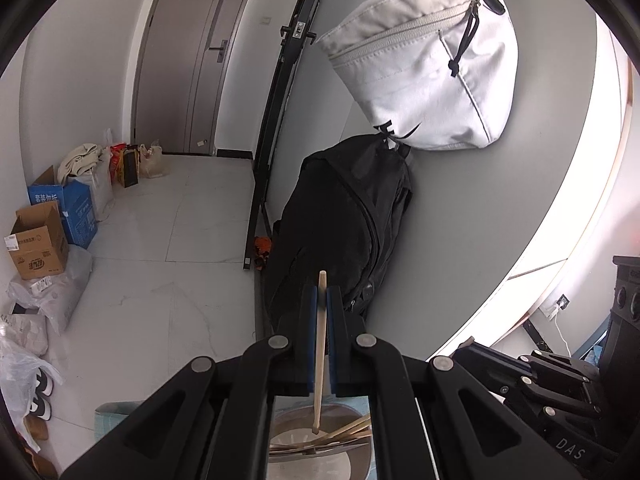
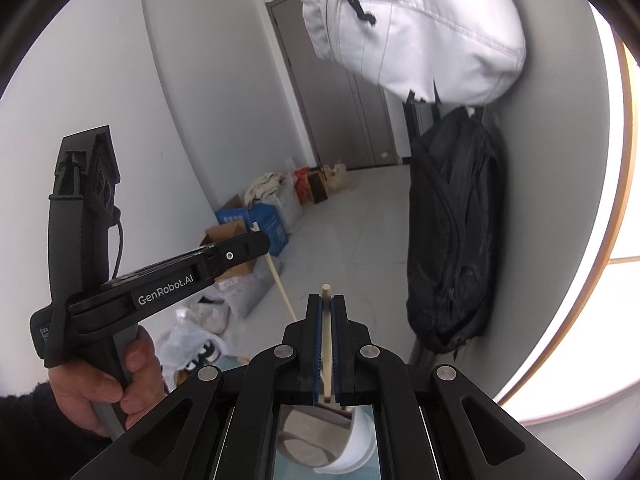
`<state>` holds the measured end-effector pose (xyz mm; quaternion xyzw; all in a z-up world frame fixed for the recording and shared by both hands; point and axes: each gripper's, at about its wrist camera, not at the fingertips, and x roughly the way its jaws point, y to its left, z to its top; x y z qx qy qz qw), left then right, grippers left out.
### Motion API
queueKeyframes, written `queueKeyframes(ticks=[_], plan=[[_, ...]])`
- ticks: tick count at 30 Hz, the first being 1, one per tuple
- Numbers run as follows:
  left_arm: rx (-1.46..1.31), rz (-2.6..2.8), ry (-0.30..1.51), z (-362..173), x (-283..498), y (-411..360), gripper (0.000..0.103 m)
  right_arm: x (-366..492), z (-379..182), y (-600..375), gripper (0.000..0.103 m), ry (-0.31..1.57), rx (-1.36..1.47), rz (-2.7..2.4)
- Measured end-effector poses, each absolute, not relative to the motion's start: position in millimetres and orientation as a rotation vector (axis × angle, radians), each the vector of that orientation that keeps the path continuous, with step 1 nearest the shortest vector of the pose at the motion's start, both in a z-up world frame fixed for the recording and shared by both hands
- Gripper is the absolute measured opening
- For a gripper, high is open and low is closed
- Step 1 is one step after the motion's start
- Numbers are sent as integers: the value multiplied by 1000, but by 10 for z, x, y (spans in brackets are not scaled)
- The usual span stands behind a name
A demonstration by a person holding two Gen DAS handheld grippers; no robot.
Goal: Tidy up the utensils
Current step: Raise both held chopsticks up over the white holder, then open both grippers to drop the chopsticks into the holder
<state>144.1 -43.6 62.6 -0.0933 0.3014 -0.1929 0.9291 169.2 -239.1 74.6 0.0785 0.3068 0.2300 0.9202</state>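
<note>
Both grippers clamped, one chopstick apiece.

My left gripper [image 1: 322, 300] is closed on a pale wooden chopstick [image 1: 320, 354], lower end hanging over a steel bowl [image 1: 352, 456] w/ more chopsticks [image 1: 348, 431] lying in it. My right gripper [image 2: 326, 312] pinches a second chopstick [image 2: 327, 344], tip poking just past the pads, above a white cup [image 2: 362, 438]. My left hand [image 2: 106, 384] grips its handle. Black backpack [image 1: 344, 220] and white bag [image 1: 420, 68] against the wall ahead.
</note>
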Motion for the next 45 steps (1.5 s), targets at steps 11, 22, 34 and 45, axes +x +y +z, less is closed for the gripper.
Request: queueKeyframes(ticks=[11, 22, 34, 45], plan=[[-170, -664, 755, 507, 1414, -565, 3, 1771, 421, -2277, 7, 715, 175, 509], [-244, -582, 838, 459, 1303, -296, 27, 1483, 280, -2516, 35, 729, 286, 486], [-226, -435, 709, 745, 848, -187, 52, 1033, 522, -2544, 53, 655, 291, 472], [-189, -351, 625, 910, 361, -181, 74, 560, 735, -2452, 67, 573, 278, 499]])
